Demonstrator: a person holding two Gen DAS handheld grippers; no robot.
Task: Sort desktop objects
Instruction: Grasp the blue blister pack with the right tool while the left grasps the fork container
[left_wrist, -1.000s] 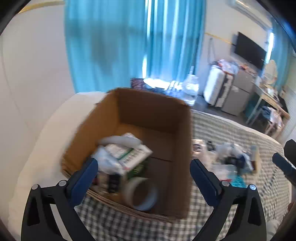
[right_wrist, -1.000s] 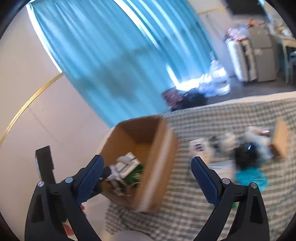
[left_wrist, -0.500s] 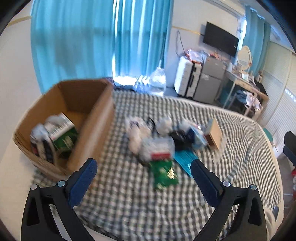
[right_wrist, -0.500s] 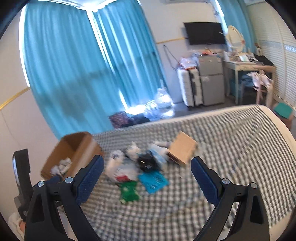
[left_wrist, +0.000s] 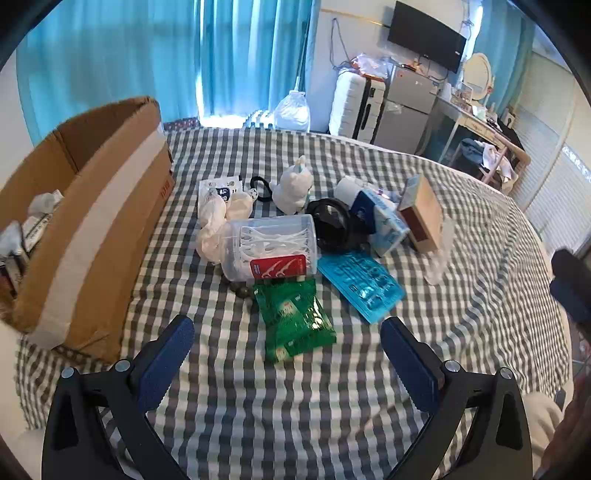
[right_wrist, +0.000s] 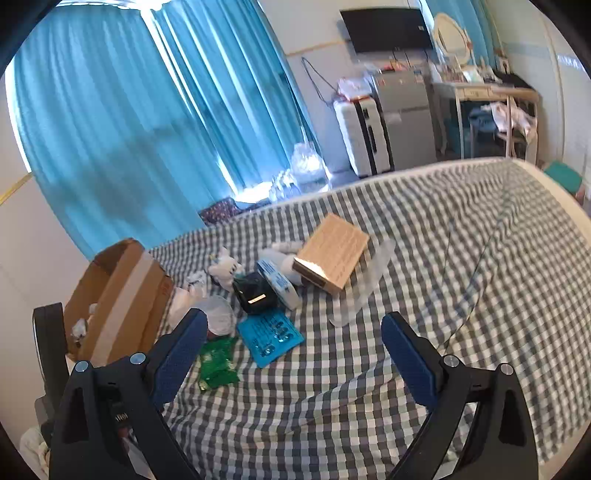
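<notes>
While we are holding the left claw (left_wrist: 287, 334) wide and empty over the checked cloth (left_wrist: 295, 406), the green packet (left_wrist: 295, 317) is lying just ahead between its fingers, with the clear floss-pick tub (left_wrist: 271, 245) beyond it, the blue tray (left_wrist: 360, 282) ahead to the right, and the cardboard box (left_wrist: 92, 229) off to the left, already holding a few things. We are judging the green packet the easiest next pick: we should be lowering the claw straight over it, keeping the fingers astride its short sides and pressing lightly into the soft cloth, since a flat, slippery packet will slide out of a shallow pinch. A second ago this camera was looking down into the box; now it is facing the pile. Through the right wrist camera we are seeing the right claw (right_wrist: 294, 341) equally wide and empty, hanging well back from the pile, with the blue tray (right_wrist: 269, 338) ahead to the left, the green packet (right_wrist: 218, 362) beside its left finger, the wooden box (right_wrist: 332, 253) farther ahead and the cardboard box (right_wrist: 122, 295) far left. Earlier this view was tilted and blurred towards the box; it is now levelled on the spread.
</notes>
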